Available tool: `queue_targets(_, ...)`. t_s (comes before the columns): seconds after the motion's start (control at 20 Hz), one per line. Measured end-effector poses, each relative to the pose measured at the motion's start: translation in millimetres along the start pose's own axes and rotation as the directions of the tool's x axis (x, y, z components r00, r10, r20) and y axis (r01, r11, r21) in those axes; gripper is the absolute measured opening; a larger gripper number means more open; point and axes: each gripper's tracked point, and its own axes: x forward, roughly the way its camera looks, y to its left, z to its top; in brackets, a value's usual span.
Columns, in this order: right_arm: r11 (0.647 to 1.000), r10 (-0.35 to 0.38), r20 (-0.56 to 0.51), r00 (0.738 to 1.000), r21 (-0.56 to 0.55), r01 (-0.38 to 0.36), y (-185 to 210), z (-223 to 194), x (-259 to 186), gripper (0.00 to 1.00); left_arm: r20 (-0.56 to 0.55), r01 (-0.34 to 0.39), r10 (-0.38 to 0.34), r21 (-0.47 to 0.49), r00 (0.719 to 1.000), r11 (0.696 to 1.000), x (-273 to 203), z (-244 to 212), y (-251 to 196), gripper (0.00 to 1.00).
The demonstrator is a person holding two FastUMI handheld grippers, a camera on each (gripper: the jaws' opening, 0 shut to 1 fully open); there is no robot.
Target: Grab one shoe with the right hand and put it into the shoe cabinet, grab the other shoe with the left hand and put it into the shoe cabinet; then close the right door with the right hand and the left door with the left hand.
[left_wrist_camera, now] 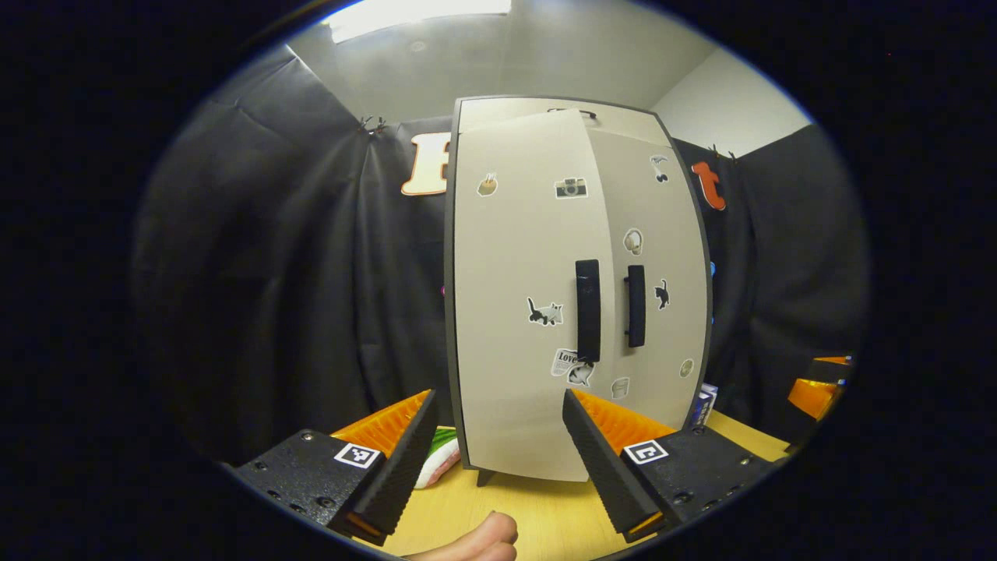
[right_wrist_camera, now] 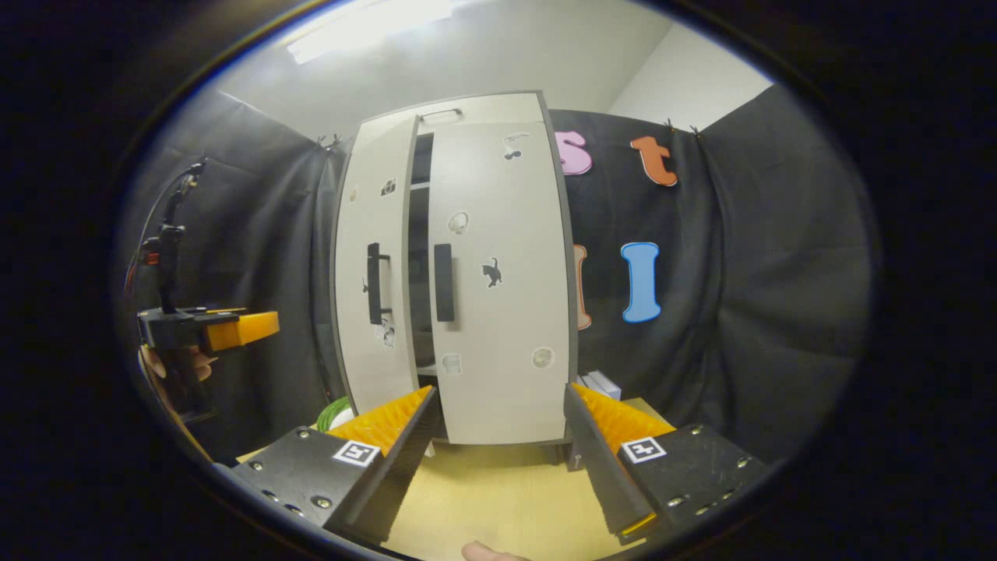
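Beige shoe cabinet (right_wrist_camera: pixel 459 273): your right door (right_wrist_camera: pixel 502 280) looks closed, left door (right_wrist_camera: pixel 374 273) ajar. Both grippers, left gripper (left_wrist_camera: pixel 487 467) and right gripper (right_wrist_camera: pixel 491 460), gape wide, empty.

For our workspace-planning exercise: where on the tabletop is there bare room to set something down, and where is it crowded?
Free: the bare strip of yellow wooden tabletop in front of the beige two-door shoe cabinet. Crowded: beside the cabinet's base, where a pink-and-green item lies on one side and a small white-and-blue box stands on the other.
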Motion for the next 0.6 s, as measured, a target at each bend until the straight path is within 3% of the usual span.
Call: queue_targets(0.6, 0.996, 0.075, -0.025, 0.997, -0.043, -0.076, 25, 19, -11, 0.96, 0.01, 0.012, -0.012, -0.008, 1.0, 1.0, -62, -18, -26, 0.97)
